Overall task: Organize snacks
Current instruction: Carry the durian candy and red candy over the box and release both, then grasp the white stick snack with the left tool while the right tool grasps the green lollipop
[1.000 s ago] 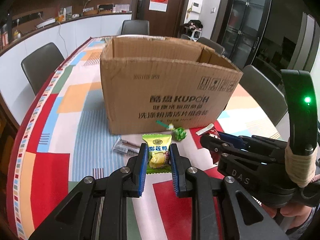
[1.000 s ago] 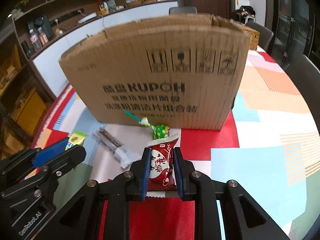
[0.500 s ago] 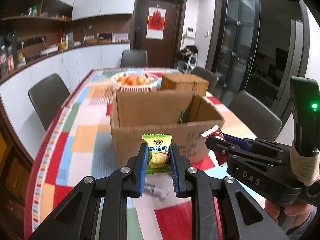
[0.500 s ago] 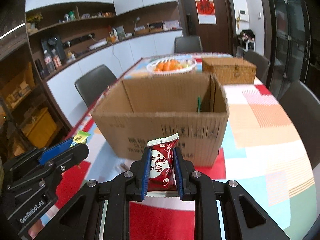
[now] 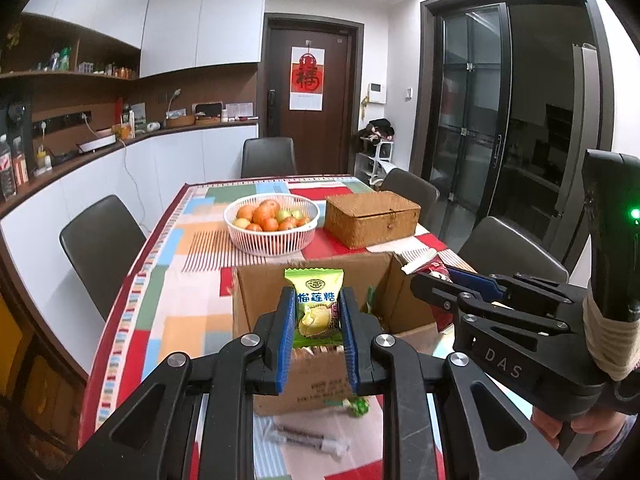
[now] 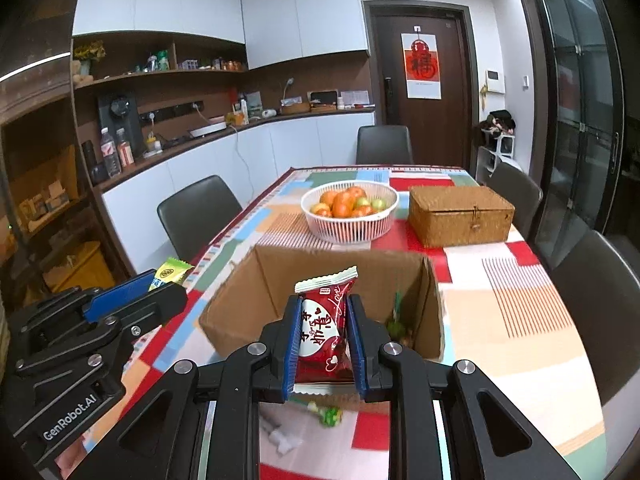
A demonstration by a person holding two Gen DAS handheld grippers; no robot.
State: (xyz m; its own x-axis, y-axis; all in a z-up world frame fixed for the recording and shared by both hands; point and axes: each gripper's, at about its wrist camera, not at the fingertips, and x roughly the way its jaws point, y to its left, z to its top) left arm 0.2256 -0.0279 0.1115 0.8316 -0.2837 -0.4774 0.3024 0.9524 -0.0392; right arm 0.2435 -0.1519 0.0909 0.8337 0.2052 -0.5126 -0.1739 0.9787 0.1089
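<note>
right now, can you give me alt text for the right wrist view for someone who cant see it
The right hand-held gripper pinches a red snack packet above an open cardboard box on a colourful tablecloth. To its left, the left hand-held gripper holds a green candy packet; a fruit basket and a wicker box stand behind.

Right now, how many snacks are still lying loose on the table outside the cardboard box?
2: a green-wrapped lollipop by the box's near wall, and a long dark bar nearer the camera. The grippers may hide others.
</note>
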